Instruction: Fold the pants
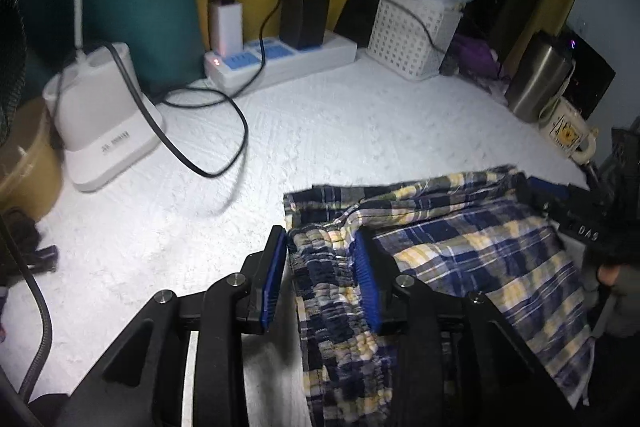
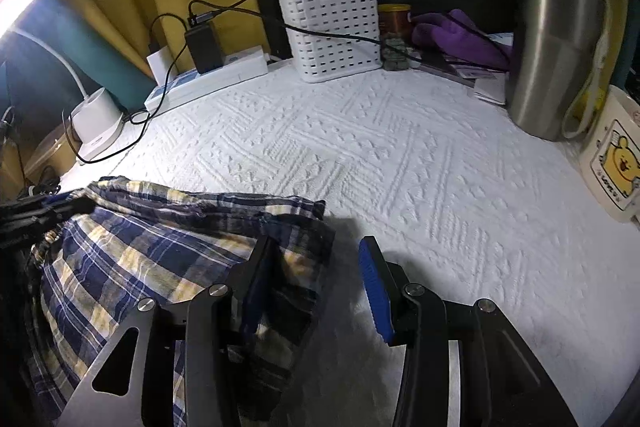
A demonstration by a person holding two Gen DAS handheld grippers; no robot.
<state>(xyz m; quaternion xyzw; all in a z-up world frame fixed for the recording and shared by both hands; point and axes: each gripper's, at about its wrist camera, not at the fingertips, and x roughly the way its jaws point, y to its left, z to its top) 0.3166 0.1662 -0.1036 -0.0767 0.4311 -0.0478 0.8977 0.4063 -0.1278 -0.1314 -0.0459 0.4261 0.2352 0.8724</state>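
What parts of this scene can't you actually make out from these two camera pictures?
- Plaid pants: the lower part runs off the bottom edge in both wrist views, behind the gripper frames.
- Left gripper: the waistband lies between its fingers; whether the pads press is unclear.
- Right gripper: its left pad is hidden by the cloth.
- White basket: its contents are covered by plastic bags.
- Lamp base: its printed label is blurred.
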